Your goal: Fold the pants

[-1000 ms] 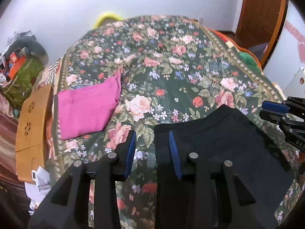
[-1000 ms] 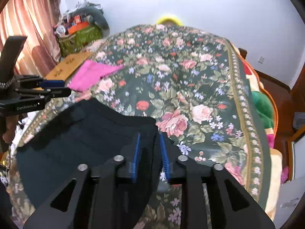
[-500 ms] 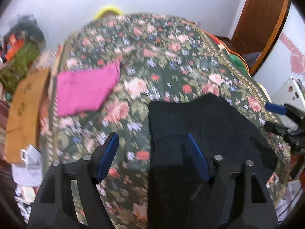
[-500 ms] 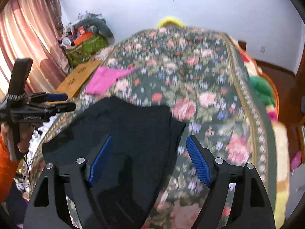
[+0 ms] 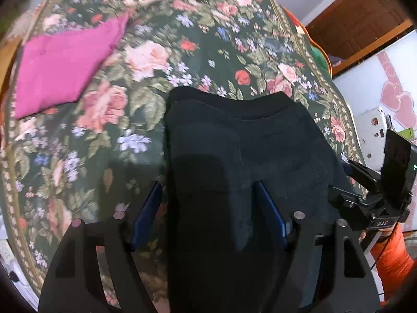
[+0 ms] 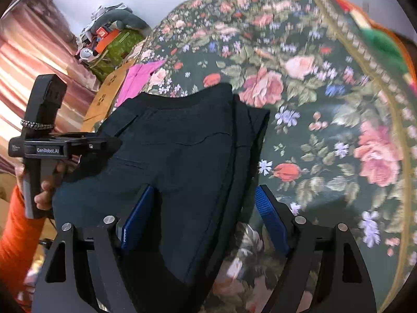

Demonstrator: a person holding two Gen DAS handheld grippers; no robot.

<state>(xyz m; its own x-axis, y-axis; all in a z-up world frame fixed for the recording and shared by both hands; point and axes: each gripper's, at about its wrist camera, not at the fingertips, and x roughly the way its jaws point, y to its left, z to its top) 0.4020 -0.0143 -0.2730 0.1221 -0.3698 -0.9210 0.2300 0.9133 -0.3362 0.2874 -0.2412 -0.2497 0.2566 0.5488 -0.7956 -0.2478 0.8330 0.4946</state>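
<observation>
Black pants (image 5: 245, 156) lie folded on the bedspread (image 5: 109, 135) as the left gripper (image 5: 208, 214) and right gripper (image 6: 203, 214), jaws apart, straddle their near corners, apparently for the next fold.

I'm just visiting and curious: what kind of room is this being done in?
Most likely a home bedroom: black pants lie on a bed with a floral bedspread, pink curtains hang at one side, and a wooden door stands beyond.

You had one black pants (image 5: 234, 140), one pink cloth (image 5: 65, 60), one floral bedspread (image 5: 182, 26), two grippers: left gripper (image 5: 208, 208), right gripper (image 6: 203, 211).
</observation>
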